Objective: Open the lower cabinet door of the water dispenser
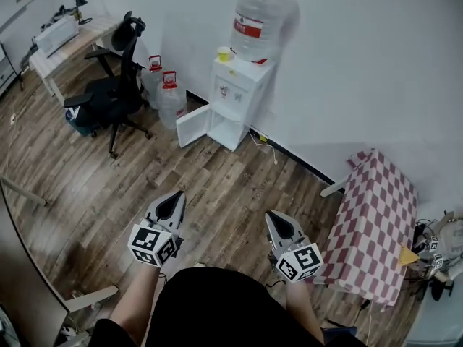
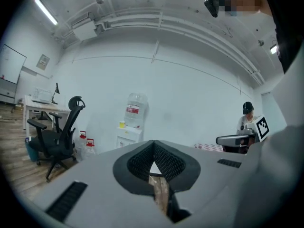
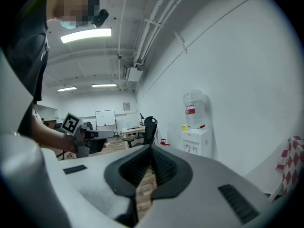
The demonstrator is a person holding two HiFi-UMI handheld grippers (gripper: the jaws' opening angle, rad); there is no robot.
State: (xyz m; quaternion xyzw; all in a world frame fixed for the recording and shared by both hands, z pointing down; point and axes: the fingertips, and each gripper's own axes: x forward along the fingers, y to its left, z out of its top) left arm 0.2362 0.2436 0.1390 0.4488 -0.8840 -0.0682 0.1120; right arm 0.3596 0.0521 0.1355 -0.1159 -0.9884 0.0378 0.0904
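Both tools held low and near the person, over the wood floor (image 1: 217, 186). Left tool (image 1: 176, 198): jaws closed tight, pads meeting, nothing between them. Right tool (image 1: 275, 220): same, closed and empty. Both point toward the far wall.

Water dispenser (image 1: 237, 96) stands against the far wall, centre of the head view, well apart from both tools. It has a big bottle (image 1: 260, 22) on top and a yellow cup (image 1: 223, 53) on its top left corner. Its lower cabinet door (image 1: 192, 126) already stands swung out to the left, with the inside of the cabinet showing. Two spare jugs (image 1: 170, 96) sit just left of the door, an office chair (image 1: 116, 92) further left, and a checked table (image 1: 376, 223) near right.

Judgement: the task looks done as things lie, since the door is wide open and no tool is on it. If more swing is wanted:
- Walk in first; the door is too far off to reach from here.
- Go in with the left tool, which is on the door's side.
- Part the jaws before contact and take the door's free edge, not the face.
- Pull along the hinge arc to the left, slowly.
- Stop short of the jugs, which sit right in the door's path.
- Keep the right tool free to steady the white body, because a top-heavy bottle could rock.
- Mind the cable (image 1: 264, 142) on the floor to the dispenser's right.
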